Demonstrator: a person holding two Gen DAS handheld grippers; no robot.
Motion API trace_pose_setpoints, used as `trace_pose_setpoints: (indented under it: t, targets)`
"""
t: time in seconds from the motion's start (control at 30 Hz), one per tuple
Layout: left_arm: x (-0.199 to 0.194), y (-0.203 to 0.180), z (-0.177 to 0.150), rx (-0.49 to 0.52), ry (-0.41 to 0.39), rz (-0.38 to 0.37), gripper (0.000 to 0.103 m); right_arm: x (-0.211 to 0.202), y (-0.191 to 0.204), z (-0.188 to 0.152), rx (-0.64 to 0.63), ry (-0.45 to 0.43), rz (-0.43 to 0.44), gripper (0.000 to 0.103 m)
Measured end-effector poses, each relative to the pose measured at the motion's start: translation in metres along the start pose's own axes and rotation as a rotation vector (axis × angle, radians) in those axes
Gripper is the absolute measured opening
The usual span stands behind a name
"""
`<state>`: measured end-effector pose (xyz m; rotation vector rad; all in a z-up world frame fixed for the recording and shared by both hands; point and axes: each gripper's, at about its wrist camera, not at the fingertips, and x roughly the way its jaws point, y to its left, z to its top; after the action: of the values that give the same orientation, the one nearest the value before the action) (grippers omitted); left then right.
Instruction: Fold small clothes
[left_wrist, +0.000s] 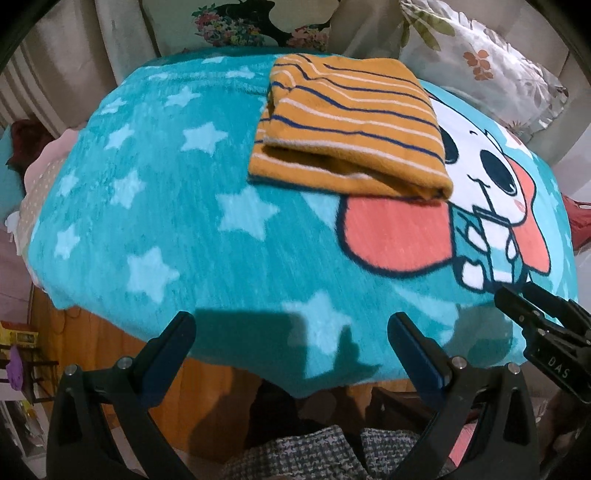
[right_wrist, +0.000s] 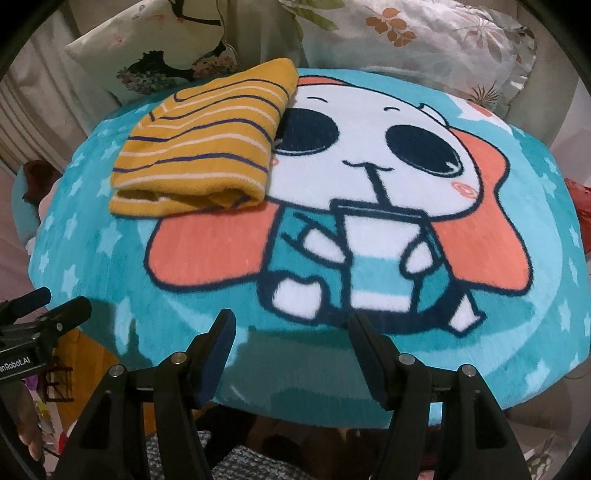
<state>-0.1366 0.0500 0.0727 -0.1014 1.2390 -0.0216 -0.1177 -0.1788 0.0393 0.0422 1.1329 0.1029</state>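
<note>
A mustard-yellow garment with white and navy stripes (left_wrist: 347, 125) lies folded into a thick rectangle at the far side of a teal star-patterned blanket (left_wrist: 166, 221). It also shows in the right wrist view (right_wrist: 199, 147), partly over the cartoon character's face. My left gripper (left_wrist: 291, 332) is open and empty at the blanket's near edge, well short of the garment. My right gripper (right_wrist: 291, 328) is open and empty at the near edge too. Each gripper shows in the other's view: the right gripper (left_wrist: 517, 293) at the right, the left gripper (right_wrist: 62, 301) at the left.
The blanket (right_wrist: 517, 332) carries a large cartoon print (right_wrist: 369, 177) with orange ears. Floral pillows (left_wrist: 480, 62) and a cushion (right_wrist: 166, 62) stand behind it. An orange wooden surface (left_wrist: 110, 343) and checkered fabric (left_wrist: 314, 454) lie below the near edge.
</note>
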Motion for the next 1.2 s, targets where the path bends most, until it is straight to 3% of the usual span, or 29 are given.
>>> trace_pose_setpoints:
  t: [0.5,1.2]
  targets:
    - [-0.015,-0.008,-0.020,-0.010,-0.019,-0.004,0.103,-0.030,0.011,-0.007,-0.044,-0.090,-0.014,0.069]
    - [-0.024,-0.022,-0.027,-0.001,-0.035,0.009,0.103,-0.039,0.014,-0.014,-0.059,-0.116,-0.007,0.070]
